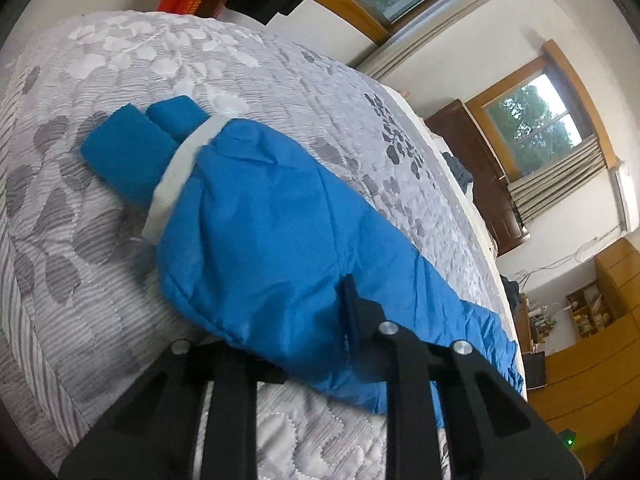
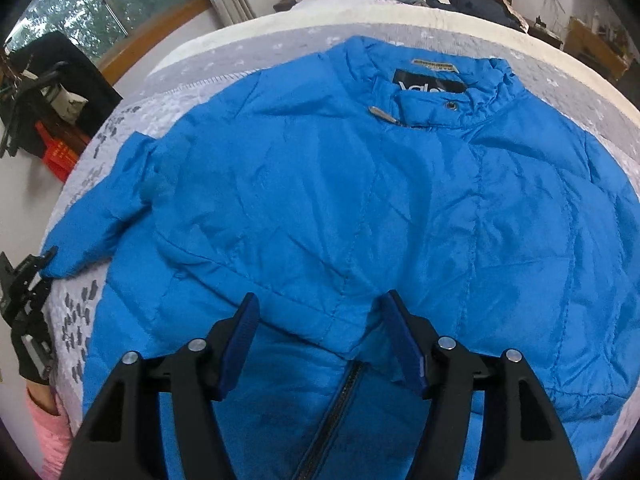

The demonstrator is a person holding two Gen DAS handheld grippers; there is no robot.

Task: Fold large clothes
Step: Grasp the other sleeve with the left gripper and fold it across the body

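Early in the fold, with jacket (image 2: pixel 360 200) flat on bed (image 1: pixel 120 60), left tool (image 1: pixel 304 320) pinching the sleeve (image 1: pixel 260 220) (cuff far off), right tool (image 2: pixel 320 340) spread wide over the hem; next, carry sleeve across chest.

Right tongs (image 2: pixel 318 336) spread wide, pads apart, pointing forward. Left tongs (image 1: pixel 304 320) fingers partly hidden, state unclear.
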